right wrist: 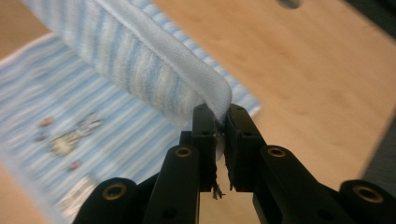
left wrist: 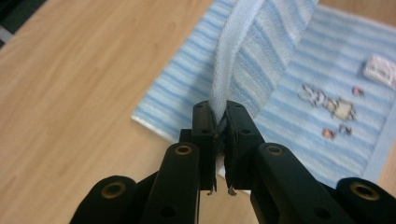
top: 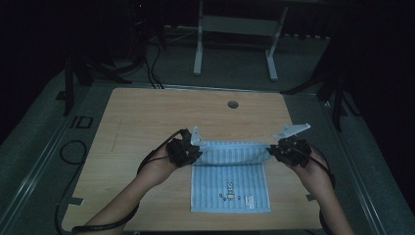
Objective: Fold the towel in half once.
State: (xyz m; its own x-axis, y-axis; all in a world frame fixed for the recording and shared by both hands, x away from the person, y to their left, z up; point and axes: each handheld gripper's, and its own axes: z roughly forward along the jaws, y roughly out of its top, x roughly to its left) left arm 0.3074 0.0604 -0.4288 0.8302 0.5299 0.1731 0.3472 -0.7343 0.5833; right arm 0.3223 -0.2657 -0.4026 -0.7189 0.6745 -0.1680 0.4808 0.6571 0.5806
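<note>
towel (top: 230, 188) corners hidden in jaws | near edge blurred, right gripper view

left claw (top: 195, 147) clamped tight, forearm angled inward; right claw (top: 274, 149) clamped tight, mirrored

Both grippers black, matte. Left gripper (top: 195, 148) w/ pale grey three-cornered plate on top, right gripper (top: 272, 148) same. Brass-ringed screw holes along jaw arms. Black cables loop off each, forearms bare, no sleeves.
</note>
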